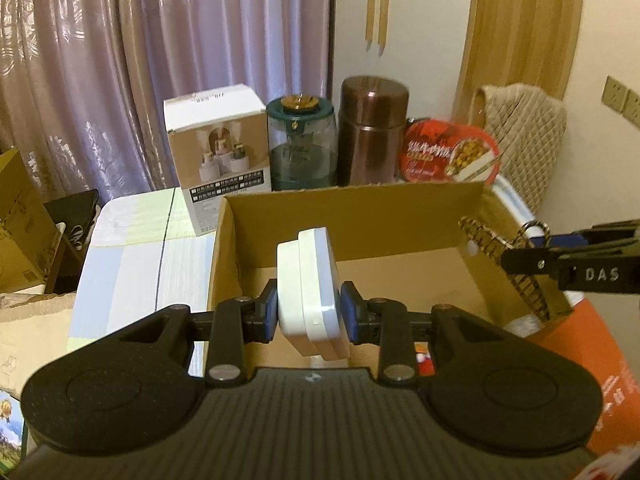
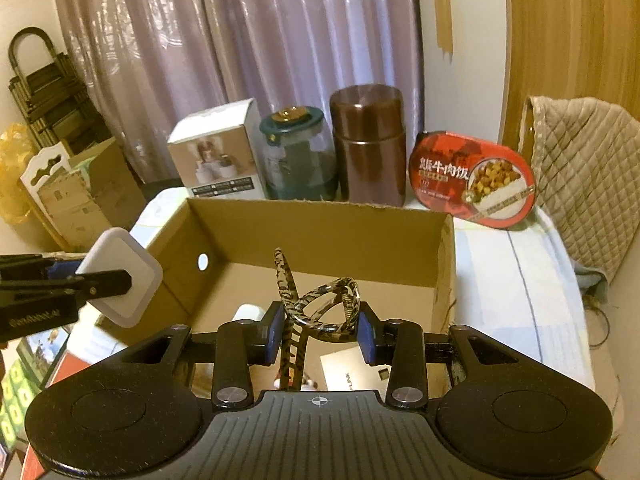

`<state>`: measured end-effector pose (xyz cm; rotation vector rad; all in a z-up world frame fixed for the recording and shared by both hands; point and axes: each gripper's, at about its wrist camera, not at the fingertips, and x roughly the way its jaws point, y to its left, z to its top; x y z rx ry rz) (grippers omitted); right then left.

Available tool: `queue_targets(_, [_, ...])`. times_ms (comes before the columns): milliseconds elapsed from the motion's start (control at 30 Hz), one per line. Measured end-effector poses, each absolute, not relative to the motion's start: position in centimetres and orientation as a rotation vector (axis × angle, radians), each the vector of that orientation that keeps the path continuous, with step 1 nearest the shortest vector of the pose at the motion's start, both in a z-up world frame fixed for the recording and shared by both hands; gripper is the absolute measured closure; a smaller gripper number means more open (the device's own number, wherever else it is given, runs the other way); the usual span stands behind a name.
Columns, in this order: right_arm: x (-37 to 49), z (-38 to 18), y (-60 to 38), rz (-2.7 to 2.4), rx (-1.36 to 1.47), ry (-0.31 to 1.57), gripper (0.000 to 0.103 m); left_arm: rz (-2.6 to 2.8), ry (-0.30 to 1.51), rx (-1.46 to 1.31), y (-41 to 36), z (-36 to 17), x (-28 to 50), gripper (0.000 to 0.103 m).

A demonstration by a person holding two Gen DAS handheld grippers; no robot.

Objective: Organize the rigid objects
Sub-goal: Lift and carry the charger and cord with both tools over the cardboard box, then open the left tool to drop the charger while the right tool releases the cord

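Indoors, curtained room, cardboard box [image 1: 360, 216] on pale tabletop [image 1: 132, 240], left gripper [image 1: 308, 312] clamping white case [image 1: 310, 292], right gripper [image 2: 318, 328] clamping hair claw [image 2: 316, 304]

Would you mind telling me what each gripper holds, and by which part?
Left gripper clamps a white square case across its flat faces. Right gripper clamps a tortoiseshell hair claw clip by its sides.

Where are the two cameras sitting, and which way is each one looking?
Left wrist: sits on the left gripper, looking forward and down into the cardboard box; its own fingers clamp a white square case, and the right gripper pokes in from the right.
Right wrist: sits on the right gripper, facing the same box; its fingers clamp a tortoiseshell hair clip, and the left gripper shows at left.
Both share the box, brown flask, and red meal tub.
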<state>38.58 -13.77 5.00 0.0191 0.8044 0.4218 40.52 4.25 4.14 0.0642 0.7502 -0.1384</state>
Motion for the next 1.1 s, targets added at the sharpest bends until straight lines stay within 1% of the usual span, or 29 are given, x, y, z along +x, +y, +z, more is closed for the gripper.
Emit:
queue_targets(333, [41.1, 1.8, -12.7, 0.413, 0.027, 0.862, 0.068, -0.11, 0.815, 0.128, 4.6, 0.0, 43.4, 0.076])
queue_targets(700, [41.5, -0.2, -12.3, 0.404, 0.024, 0.895, 0.068, -0.099, 0.836, 0.171, 4.9, -2.2, 44.4, 0.076])
queue_targets(767, [41.5, -0.4, -12.3, 0.406, 0.025, 0.897, 0.068, -0.099, 0.835, 0.17, 4.9, -2.3, 44.5, 0.076])
queue_targets(833, [41.5, -0.4, -12.4, 0.407, 0.027, 0.897, 0.068, -0.091, 0.826, 0.171, 5.0, -2.0, 44.4, 0.071])
queue_targets(1100, [41.3, -0.1, -12.3, 0.407, 0.03, 0.894, 0.068, -0.102, 0.808, 0.162, 4.8, -0.8, 43.8, 0.071])
